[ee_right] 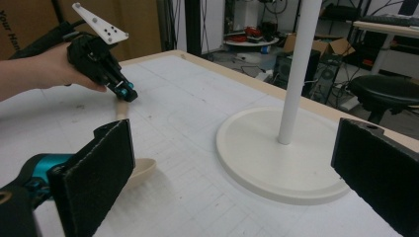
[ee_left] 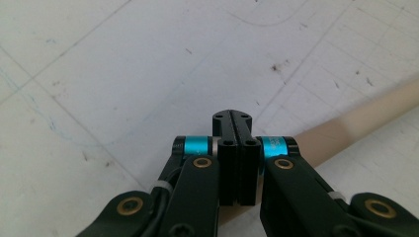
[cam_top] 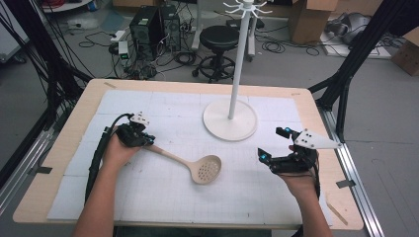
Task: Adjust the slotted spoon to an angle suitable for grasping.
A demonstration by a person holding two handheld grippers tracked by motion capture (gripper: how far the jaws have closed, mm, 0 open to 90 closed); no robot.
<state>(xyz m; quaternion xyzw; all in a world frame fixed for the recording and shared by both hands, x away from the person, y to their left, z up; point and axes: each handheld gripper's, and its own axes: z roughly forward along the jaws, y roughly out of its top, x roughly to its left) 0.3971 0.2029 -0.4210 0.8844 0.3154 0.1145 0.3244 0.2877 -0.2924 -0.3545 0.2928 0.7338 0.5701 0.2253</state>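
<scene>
- Here's the table [cam_top: 69,143], a pale wooden top with a white gridded mat over it, and both grippers are working above the mat.
- Beyond the right gripper's jaws stands the white stand [cam_top: 230,120], round base flat on the mat and its pole rising straight up (in the right gripper view the base sits in the gap between the two jaws).
- The slotted spoon [cam_top: 200,167] lies flat on the mat, its perforated bowl out between the two grippers and its handle running back under the left gripper's jaws.
- The right gripper [cam_top: 274,144] hovers with its jaws spread wide, nothing between the pads, well apart from the spoon.
- The left gripper [cam_top: 147,141] has its jaws pressed together; the left gripper view shows the handle passing just beneath and behind the tips, not between them.
</scene>
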